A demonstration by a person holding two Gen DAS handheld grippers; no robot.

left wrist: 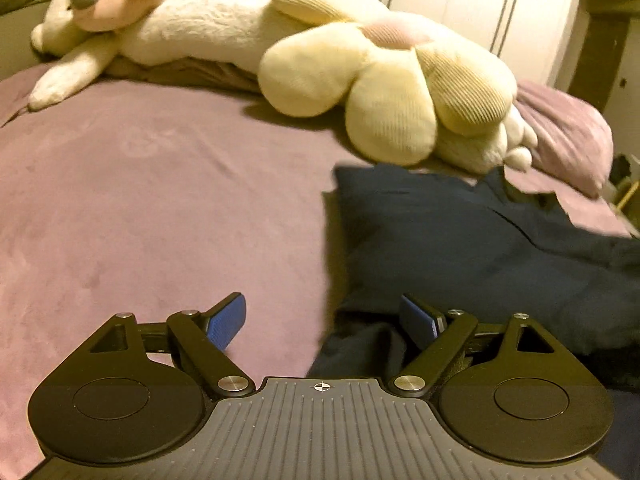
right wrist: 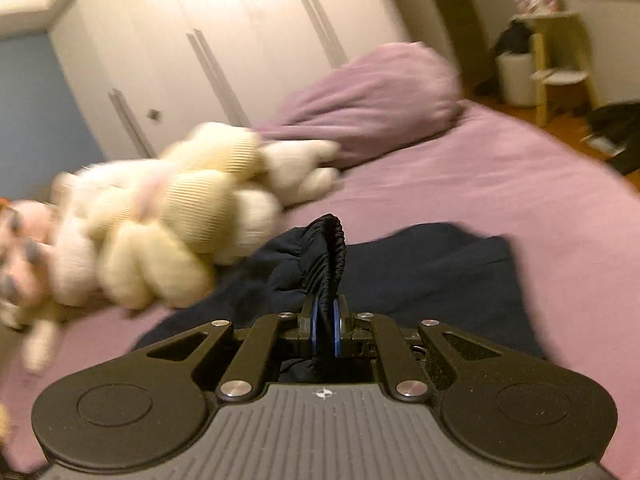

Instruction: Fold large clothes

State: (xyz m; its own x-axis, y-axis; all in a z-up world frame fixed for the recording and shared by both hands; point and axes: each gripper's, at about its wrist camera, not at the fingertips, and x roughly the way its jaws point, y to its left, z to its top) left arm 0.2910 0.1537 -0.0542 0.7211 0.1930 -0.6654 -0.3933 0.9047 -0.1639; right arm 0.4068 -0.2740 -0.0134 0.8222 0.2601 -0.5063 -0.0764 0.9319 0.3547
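A dark navy garment (left wrist: 460, 240) lies spread on the purple bed (left wrist: 140, 208), reaching from the middle to the right edge of the left wrist view. My left gripper (left wrist: 326, 322) hangs over its left edge with both blue pads wide apart and nothing between them. In the right wrist view my right gripper (right wrist: 326, 330) is shut on a gathered, elastic hem of the navy garment (right wrist: 420, 276). That pinched fold (right wrist: 326, 248) stands up above the pads while the rest of the cloth lies on the bed (right wrist: 500, 184).
Large cream plush toys (left wrist: 360, 88) lie along the far side of the bed, close to the garment's far edge, and show blurred as plush toys (right wrist: 160, 232) in the right view. A purple pillow (right wrist: 372, 100) sits beyond. White wardrobe doors (right wrist: 224, 40) stand behind; a stool (right wrist: 560, 68) stands beside the bed.
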